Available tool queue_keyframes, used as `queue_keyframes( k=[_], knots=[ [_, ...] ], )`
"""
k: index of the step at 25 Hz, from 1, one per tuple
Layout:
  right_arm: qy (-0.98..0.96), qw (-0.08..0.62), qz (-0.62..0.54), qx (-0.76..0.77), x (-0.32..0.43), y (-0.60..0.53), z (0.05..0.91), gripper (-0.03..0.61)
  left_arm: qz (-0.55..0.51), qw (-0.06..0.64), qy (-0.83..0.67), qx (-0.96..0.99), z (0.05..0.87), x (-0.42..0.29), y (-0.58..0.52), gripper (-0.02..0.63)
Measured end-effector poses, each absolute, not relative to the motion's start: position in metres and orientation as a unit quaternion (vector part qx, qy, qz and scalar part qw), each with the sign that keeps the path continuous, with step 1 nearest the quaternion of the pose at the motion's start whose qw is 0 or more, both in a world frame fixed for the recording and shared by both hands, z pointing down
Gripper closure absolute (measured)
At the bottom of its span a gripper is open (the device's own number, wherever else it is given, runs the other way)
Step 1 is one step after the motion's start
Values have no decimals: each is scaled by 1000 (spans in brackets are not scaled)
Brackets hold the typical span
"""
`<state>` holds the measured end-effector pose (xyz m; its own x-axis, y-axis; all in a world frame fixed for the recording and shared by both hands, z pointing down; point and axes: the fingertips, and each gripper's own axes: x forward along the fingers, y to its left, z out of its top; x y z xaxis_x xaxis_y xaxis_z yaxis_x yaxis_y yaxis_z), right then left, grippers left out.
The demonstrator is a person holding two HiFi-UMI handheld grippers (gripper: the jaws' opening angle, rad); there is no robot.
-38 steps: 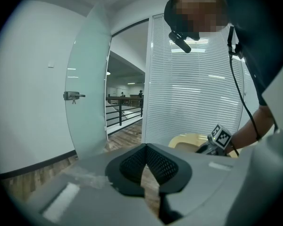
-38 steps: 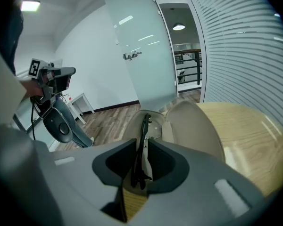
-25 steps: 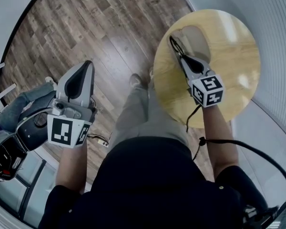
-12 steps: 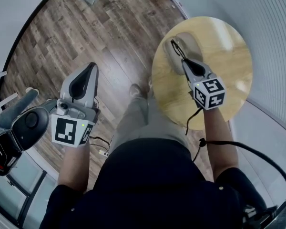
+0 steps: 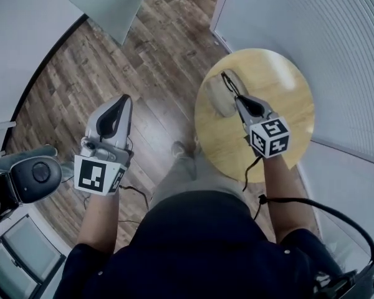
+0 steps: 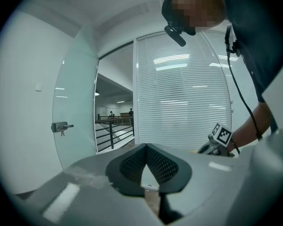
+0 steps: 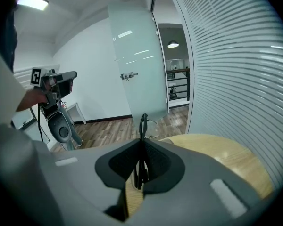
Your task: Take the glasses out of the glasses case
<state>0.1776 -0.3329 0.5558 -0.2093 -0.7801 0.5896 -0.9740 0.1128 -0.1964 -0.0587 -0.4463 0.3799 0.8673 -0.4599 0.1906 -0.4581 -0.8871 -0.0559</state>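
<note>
A round wooden table [image 5: 293, 92] carries a grey-beige glasses case [image 5: 217, 98] near its left edge. My right gripper [image 5: 239, 98] hangs over the case, shut on a pair of thin black folded glasses [image 5: 227, 83]. The glasses stick out past the jaw tips, across the case's top. In the right gripper view the glasses [image 7: 143, 124] stand edge-on between the jaws of the right gripper [image 7: 141, 145], above the table [image 7: 217, 149]. Whether they touch the case I cannot tell. My left gripper [image 5: 124, 99] is held over the floor, left of the table, shut and empty; the left gripper [image 6: 146, 146] shows its tips meeting.
A wall of white blinds [image 5: 311, 23] curves behind the table. A grey wheeled device [image 5: 31, 179] stands on the wooden floor [image 5: 143, 55] at the lower left. A frosted glass door [image 7: 137, 60] stands beyond the table. A black cable [image 5: 299, 201] trails from my right arm.
The head view has shifted, so the table now sits lower and looks smaller. Both grippers keep much the same pose, and the glasses stay pinched over the case.
</note>
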Motion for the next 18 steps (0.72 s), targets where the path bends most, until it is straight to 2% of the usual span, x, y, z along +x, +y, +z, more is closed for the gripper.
queue_keyframes(
  k=[18],
  knots=[
    [-714,105,199,662,192,-290,412,545,-37,85,227,-970,274,-47,-432,609]
  ],
)
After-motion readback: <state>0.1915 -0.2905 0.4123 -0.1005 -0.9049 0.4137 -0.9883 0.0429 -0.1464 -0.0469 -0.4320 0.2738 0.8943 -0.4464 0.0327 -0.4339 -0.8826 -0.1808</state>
